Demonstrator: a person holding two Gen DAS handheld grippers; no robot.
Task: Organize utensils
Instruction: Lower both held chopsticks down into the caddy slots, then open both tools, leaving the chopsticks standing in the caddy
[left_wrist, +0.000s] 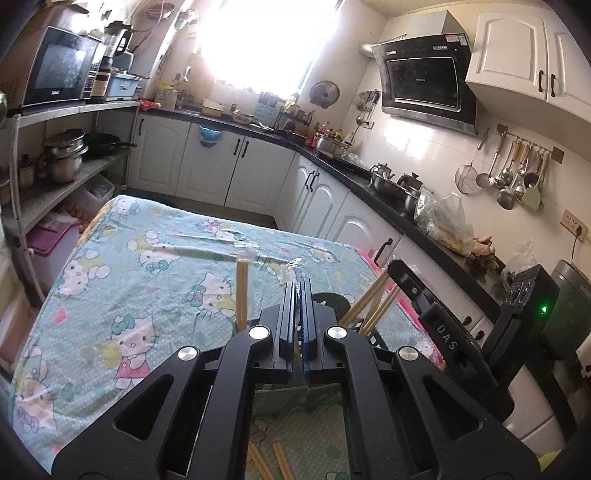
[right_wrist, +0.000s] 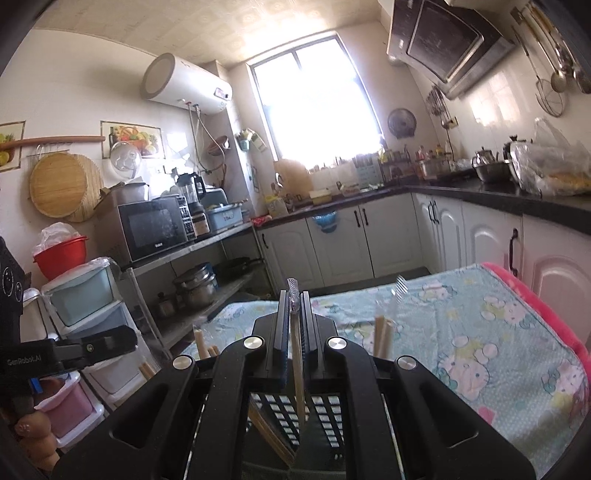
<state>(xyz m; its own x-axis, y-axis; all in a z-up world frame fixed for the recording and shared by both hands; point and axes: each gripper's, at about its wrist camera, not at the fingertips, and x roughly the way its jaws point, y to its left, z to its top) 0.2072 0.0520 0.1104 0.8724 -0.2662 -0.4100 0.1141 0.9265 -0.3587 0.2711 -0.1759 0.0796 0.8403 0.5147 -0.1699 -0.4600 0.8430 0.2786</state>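
Standing upright, a wrapped chopstick (right_wrist: 297, 354) sits clamped inside the right gripper (right_wrist: 294, 295).

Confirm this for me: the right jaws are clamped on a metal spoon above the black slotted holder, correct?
Not a spoon. The right wrist view shows the right gripper with its jaws clamped on a pale wooden chopstick, a clear wrapper at its upper tip. The rest holds: it hangs above the black slotted holder.
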